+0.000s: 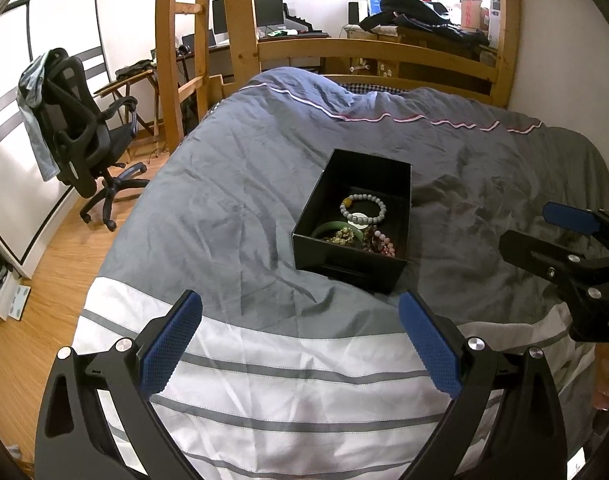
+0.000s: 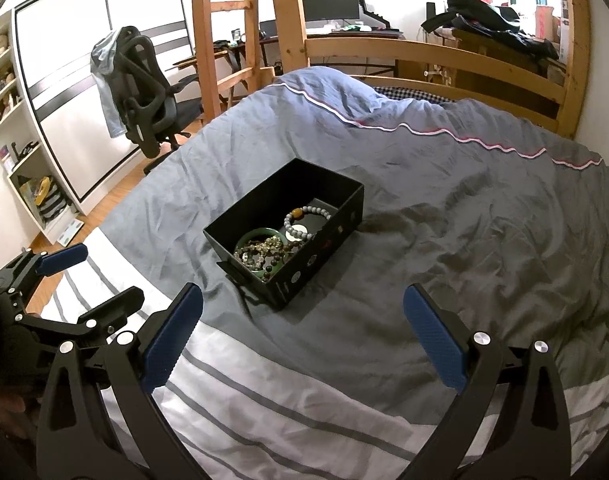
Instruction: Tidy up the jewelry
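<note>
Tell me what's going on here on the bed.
A person holds a two-finger tool in each hand over a bed, sorting jewelry. Both the left tool and the right tool are open and hold nothing. Ahead of them a black box sits on the grey duvet with several pieces inside: a grey bead bracelet, a green bangle and other beaded strands. No jewelry shows on the duvet itself, and neither tool touches the box.

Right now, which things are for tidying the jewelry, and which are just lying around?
For the job:
- open black rectangular box on the bed
- pale grey bead bracelet
- green bangle
- pink bead bracelet
- left gripper, right gripper, both open

Just lying around:
- grey quilt
- black office chair
- computer monitor
</note>
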Tool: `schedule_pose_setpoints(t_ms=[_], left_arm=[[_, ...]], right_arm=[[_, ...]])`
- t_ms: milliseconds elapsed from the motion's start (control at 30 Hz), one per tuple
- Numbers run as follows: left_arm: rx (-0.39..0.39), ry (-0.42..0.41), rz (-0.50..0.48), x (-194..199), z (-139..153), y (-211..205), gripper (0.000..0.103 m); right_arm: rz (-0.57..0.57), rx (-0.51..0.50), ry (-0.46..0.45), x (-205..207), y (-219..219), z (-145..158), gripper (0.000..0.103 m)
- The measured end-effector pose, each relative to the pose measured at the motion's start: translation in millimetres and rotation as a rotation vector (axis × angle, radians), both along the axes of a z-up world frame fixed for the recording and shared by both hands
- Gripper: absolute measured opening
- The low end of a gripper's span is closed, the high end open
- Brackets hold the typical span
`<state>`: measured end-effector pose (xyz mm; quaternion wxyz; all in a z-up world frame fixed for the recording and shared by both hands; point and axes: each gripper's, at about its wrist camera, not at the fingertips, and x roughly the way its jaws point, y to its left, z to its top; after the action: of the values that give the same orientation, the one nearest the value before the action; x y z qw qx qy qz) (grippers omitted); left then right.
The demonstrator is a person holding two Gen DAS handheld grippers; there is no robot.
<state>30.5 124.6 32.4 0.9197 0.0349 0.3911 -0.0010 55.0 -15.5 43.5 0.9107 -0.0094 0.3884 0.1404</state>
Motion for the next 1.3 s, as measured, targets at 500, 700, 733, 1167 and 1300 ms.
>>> schedule_pose_setpoints(t_ms=[500, 700, 733, 1167, 1300], left_arm=[[0.004, 0.002, 0.001, 0.3, -1.0, -0.4, 0.097], [0.003, 0.003, 0.003, -0.1, -0.9, -0.7, 0.097], [0.002, 0.002, 0.001, -0.1, -0.7, -0.6, 0.097], [0.006, 0.003, 0.001, 0.0, -0.6, -1.5, 0.097], [0.009, 0.003, 0.0, 0.0, -0.8, -1.7, 0.097]], right_arm=[[0.007, -0.01, -0.001, -0.3, 0.6, -1.5, 0.099], [0.006, -0.007, -0.001, -1.1, 1.2, -1.5, 0.099], [0.008, -0.007, -0.001, -1.0, 1.6, -1.8, 0.099], [0.009, -0.01, 0.006, -1.9, 2.9, -3.5, 0.099], [0.009, -0.01, 0.006, -1.8, 2.8, -3.7, 0.099]])
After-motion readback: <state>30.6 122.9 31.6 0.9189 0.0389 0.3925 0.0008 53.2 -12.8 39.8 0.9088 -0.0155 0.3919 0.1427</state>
